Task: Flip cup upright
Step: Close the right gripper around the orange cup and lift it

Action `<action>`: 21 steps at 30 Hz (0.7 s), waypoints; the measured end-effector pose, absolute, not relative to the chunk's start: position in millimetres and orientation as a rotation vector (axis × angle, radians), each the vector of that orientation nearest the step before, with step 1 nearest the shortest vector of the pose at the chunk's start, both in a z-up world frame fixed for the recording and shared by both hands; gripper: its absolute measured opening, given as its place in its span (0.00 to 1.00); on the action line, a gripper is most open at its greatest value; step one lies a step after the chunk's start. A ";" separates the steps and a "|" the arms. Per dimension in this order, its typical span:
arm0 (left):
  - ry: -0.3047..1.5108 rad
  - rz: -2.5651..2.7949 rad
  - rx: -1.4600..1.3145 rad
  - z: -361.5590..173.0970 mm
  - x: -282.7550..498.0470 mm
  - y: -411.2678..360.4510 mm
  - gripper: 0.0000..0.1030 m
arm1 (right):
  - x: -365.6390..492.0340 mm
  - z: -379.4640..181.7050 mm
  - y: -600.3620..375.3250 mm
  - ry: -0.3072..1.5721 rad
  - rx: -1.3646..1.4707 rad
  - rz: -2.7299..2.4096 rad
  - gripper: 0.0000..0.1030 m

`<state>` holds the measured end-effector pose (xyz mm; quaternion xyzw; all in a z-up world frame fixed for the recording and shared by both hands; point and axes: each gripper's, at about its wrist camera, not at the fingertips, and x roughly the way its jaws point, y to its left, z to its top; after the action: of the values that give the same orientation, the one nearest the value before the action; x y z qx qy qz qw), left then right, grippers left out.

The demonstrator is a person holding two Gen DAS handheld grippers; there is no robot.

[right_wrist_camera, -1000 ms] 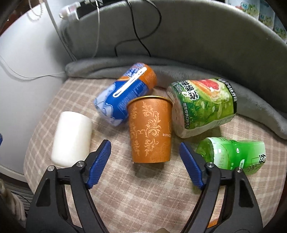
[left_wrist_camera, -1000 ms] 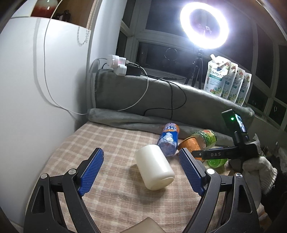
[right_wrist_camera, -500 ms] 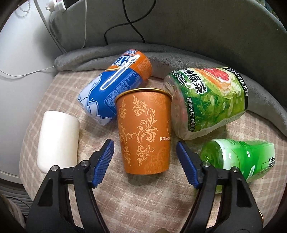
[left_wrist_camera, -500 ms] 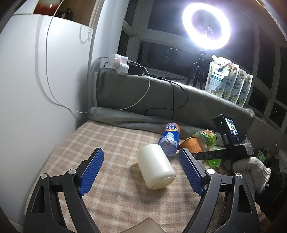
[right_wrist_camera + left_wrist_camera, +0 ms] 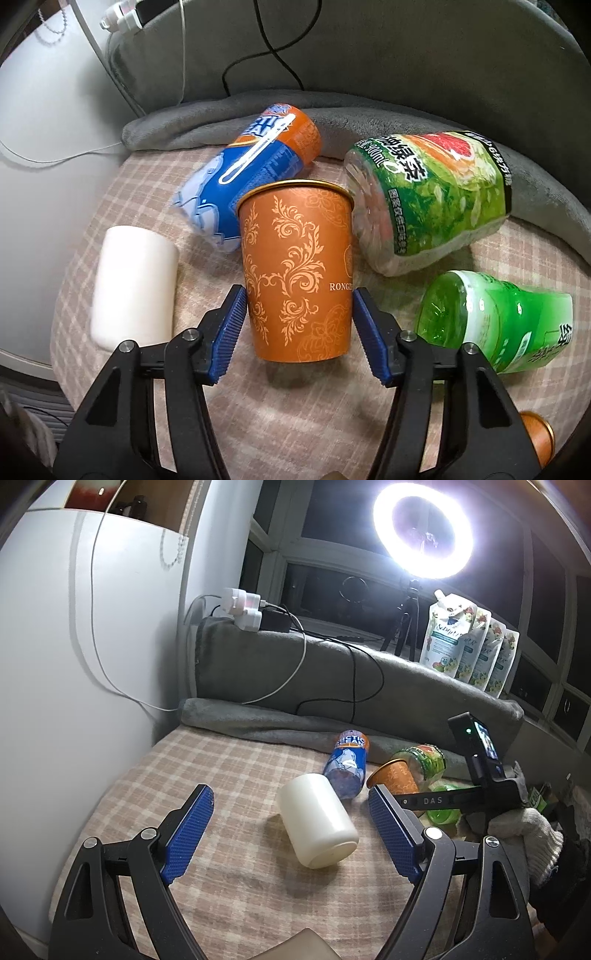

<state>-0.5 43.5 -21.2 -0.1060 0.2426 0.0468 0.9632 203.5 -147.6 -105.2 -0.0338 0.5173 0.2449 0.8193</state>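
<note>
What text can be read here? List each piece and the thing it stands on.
"RONGZ", cut off by the right gripper's blue pad: orange cup.
"DAS": arm of the right gripper.
"CTIC": blue and orange bottle.
Chinese characters and "00ml": green tea bottle.
Refill pouches: print too small to read.

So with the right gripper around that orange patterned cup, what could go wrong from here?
The right gripper brackets the orange patterned paper cup near its base; closing hard may crush the thin wall. The cup's rim sits against the blue-and-orange labelled bottle and green-labelled clear plastic bottle, so lifting and turning it may set them rolling.
</note>
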 end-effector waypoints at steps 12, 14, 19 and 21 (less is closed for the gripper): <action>0.541 0.035 -0.226 -28.6 5.3 30.2 0.83 | 144.3 -83.6 -175.5 1.065 0.024 0.577 0.60; 0.552 0.017 -0.229 -30.4 6.2 26.4 0.83 | 134.3 -85.5 -182.3 1.074 0.066 0.577 0.60; 0.584 -0.022 -0.250 -35.2 10.0 21.2 0.83 | 114.7 -93.8 -195.3 1.096 0.140 0.569 0.60; 0.601 -0.037 -0.261 -37.7 11.9 19.2 0.83 | 106.6 -99.5 -200.7 1.109 0.168 0.564 0.60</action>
<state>11.9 19.2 -37.7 -0.1281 0.2951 -0.0181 0.9467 106.6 -200.7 -99.5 0.0784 0.5186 0.2637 0.8095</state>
